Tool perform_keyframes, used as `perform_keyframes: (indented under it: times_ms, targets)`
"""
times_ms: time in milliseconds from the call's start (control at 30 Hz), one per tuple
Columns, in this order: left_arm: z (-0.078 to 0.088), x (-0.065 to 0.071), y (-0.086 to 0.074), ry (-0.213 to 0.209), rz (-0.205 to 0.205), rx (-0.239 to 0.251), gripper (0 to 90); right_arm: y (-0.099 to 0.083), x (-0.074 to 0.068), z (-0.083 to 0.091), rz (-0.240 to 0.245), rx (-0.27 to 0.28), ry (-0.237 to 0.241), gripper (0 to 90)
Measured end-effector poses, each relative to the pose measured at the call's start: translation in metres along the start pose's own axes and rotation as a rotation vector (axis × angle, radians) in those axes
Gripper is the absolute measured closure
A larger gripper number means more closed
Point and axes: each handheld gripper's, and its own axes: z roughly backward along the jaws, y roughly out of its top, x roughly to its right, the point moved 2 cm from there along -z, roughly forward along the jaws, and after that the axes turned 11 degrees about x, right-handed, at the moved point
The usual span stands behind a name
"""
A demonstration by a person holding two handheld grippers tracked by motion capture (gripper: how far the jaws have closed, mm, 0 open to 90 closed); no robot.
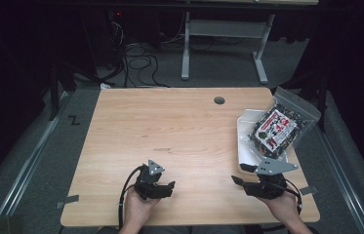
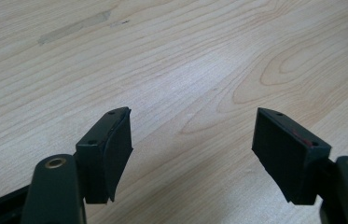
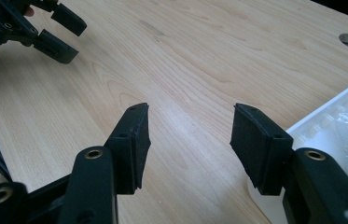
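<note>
My left gripper (image 1: 171, 189) rests low over the near left part of the wooden table (image 1: 170, 126), held in a hand. Its jaws stand open over bare wood in the left gripper view (image 2: 192, 126). My right gripper (image 1: 242, 174) sits at the near right, jaws open and empty (image 3: 190, 116), just beside the near corner of a white tray (image 1: 242, 146). On the tray leans a clear zip bag (image 1: 279, 127) of dark contents with a red and white label. The right gripper view has the tray's rim (image 3: 321, 112) at its right and the left gripper (image 3: 76, 42) at top left.
A round cable hole (image 1: 219, 100) is cut in the table's far side. Beyond the table are a grey desk frame (image 1: 223, 29) and loose cables (image 1: 140, 63) on the floor. Tape tabs mark the near table corners.
</note>
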Motion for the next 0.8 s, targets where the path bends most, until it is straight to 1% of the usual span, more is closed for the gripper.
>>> perform_keyframes:
  times_ms: [233,300,400,467,533,600,733,767,800]
  targets:
    - [-0.001,-0.001,0.000,0.001,0.001,-0.002,28.8,-0.003,-0.001,-0.014,-0.031,-0.016,0.010,47.0]
    - [0.000,0.000,0.000,0.001,-0.002,0.000,28.8,-0.005,-0.001,-0.020,-0.049,-0.024,0.011,47.0]
    - [0.000,-0.001,0.000,0.002,0.001,0.002,28.8,-0.007,-0.001,-0.023,-0.058,-0.027,0.012,46.9]
    - [0.000,-0.001,0.000,0.001,0.002,0.003,28.8,-0.008,-0.002,-0.027,-0.057,-0.037,0.011,46.9]
    - [-0.001,-0.001,0.000,0.001,0.002,-0.001,28.8,-0.010,-0.002,-0.030,-0.042,-0.043,0.007,46.9]
    - [-0.001,0.000,0.000,-0.001,-0.001,-0.003,28.8,-0.012,-0.003,-0.035,-0.038,-0.050,0.004,47.0]
    - [0.000,0.000,0.000,0.001,0.000,0.001,28.8,-0.014,-0.004,-0.040,-0.038,-0.061,0.002,47.1]
    - [0.000,-0.001,0.000,0.001,0.002,0.001,28.8,-0.015,-0.005,-0.042,-0.044,-0.066,0.005,47.1]
    - [-0.001,-0.001,0.000,0.000,0.003,0.000,28.8,-0.016,-0.006,-0.047,-0.034,-0.071,0.006,47.0]
